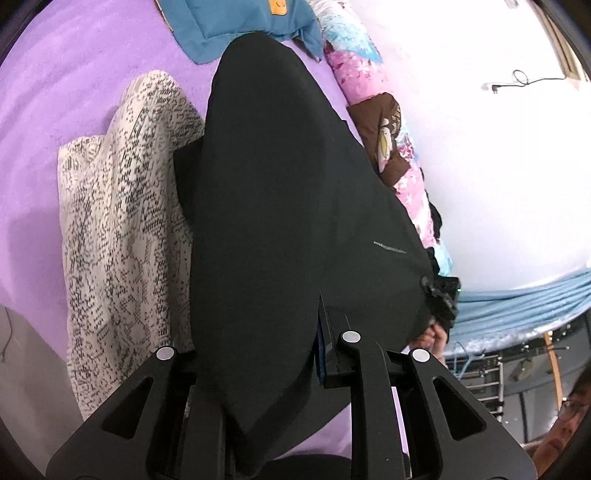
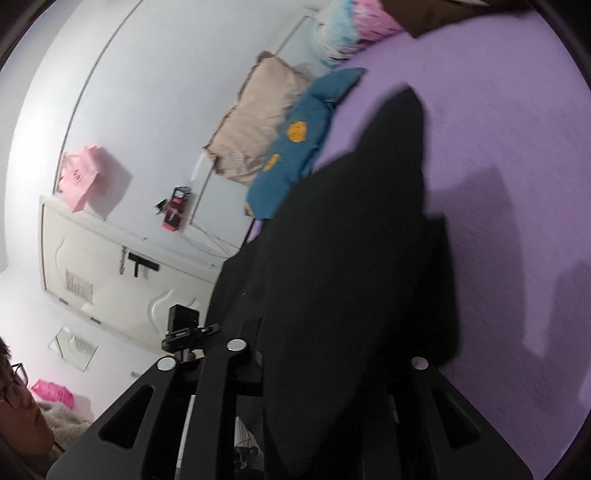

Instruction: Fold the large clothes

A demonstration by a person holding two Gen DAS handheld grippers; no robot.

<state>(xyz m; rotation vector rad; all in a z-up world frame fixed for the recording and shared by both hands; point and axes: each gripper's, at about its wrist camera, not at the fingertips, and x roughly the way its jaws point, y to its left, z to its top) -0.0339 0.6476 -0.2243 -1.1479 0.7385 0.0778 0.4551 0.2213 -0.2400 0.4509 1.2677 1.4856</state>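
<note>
A large black garment (image 1: 280, 206) hangs stretched above a purple bed sheet (image 1: 74, 92). My left gripper (image 1: 280, 373) is shut on one edge of it; the cloth drapes over the fingers and hides the tips. In the right wrist view the same black garment (image 2: 351, 277) fills the middle, and my right gripper (image 2: 332, 369) is shut on its other edge, the fingertips hidden under the cloth. The right gripper also shows in the left wrist view (image 1: 441, 295), far right, with the hand holding it.
A black-and-white patterned garment (image 1: 122, 229) lies on the sheet left of the black one. A blue cushion (image 1: 236, 26) and a pink floral quilt (image 1: 354, 62) lie at the bed's far end. A beige pillow (image 2: 258, 118) leans by the white wall (image 2: 147, 92).
</note>
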